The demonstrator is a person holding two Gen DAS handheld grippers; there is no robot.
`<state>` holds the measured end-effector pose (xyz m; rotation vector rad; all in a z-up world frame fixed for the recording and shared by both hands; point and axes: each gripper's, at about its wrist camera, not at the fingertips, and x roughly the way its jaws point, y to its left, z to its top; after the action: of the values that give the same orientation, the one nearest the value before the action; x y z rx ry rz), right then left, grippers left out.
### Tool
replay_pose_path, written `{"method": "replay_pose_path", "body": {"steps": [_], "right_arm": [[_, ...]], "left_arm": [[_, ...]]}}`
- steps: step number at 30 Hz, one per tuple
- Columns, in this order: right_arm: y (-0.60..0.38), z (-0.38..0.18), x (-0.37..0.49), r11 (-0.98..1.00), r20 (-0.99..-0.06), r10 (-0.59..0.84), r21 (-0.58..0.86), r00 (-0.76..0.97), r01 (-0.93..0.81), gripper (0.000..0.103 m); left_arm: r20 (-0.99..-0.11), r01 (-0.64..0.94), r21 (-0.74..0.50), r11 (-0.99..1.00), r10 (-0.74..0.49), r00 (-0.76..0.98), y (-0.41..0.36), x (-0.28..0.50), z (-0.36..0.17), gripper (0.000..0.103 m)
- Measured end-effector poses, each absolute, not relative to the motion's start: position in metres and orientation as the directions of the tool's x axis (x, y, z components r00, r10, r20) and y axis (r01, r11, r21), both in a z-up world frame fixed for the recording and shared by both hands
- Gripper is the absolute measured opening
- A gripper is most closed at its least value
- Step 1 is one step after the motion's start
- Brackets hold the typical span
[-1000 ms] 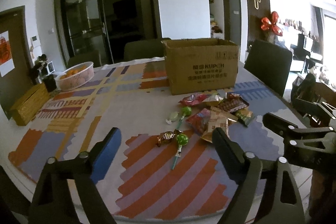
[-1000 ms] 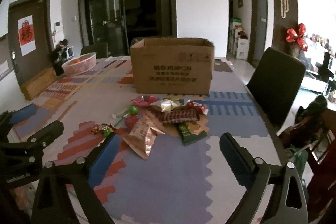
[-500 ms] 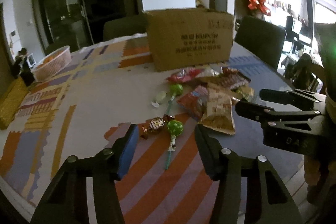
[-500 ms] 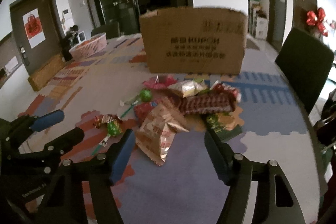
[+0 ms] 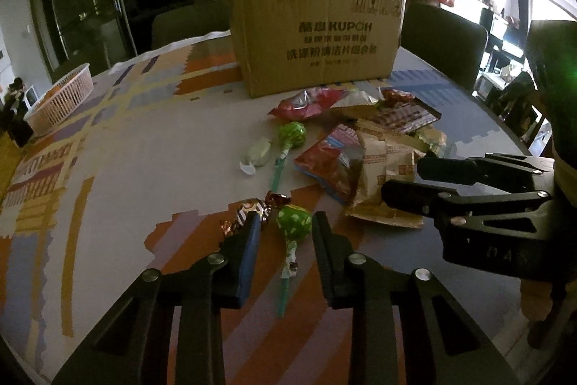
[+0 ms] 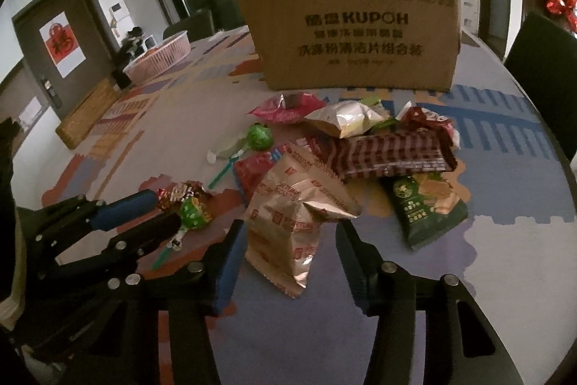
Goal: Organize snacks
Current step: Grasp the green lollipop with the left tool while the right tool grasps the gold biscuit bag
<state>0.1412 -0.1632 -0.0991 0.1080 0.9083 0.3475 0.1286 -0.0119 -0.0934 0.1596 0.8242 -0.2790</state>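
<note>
Both grippers have dropped toward the table's near edge. The left gripper is closing around the green lollipop, the right gripper around the tan snack bag; neither pinches yet. Two pickups look imminent, the cardboard box waiting behind.

Left hand-held gripper closing around green lollipop on table.

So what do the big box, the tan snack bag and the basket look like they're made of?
Box: brown corrugated cardboard, matte, with printed lettering and a raw top edge. Tan snack bag: thin foil-lined plastic film, judging by its crinkles and shiny silvery inner edge. Basket: probably moulded plastic, pale pink with slatted sides.
</note>
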Motion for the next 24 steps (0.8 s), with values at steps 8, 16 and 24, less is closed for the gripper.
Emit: {"method": "replay_pose_path", "body": {"steps": [8, 16, 24], "right_arm": [[-0.160, -0.108, 0.150, 0.935, -0.768, 0.349, 0.247, 0.537, -0.255, 0.047], [-0.156, -0.112, 0.155, 0.933, -0.772, 0.352, 0.245, 0.529, -0.264, 0.040], [-0.156, -0.108, 0.152, 0.931, -0.762, 0.358, 0.243, 0.540, -0.273, 0.032]], "left_arm": [[-0.768, 0.321, -0.010, 0.947, -0.212, 0.604, -0.014, 0.143, -0.104, 0.029], [-0.776, 0.321, -0.051, 0.946, -0.240, 0.583, -0.014, 0.151, -0.110, 0.026], [-0.757, 0.301, -0.087, 0.950, -0.259, 0.600, -0.010, 0.147, -0.097, 0.026]]}}
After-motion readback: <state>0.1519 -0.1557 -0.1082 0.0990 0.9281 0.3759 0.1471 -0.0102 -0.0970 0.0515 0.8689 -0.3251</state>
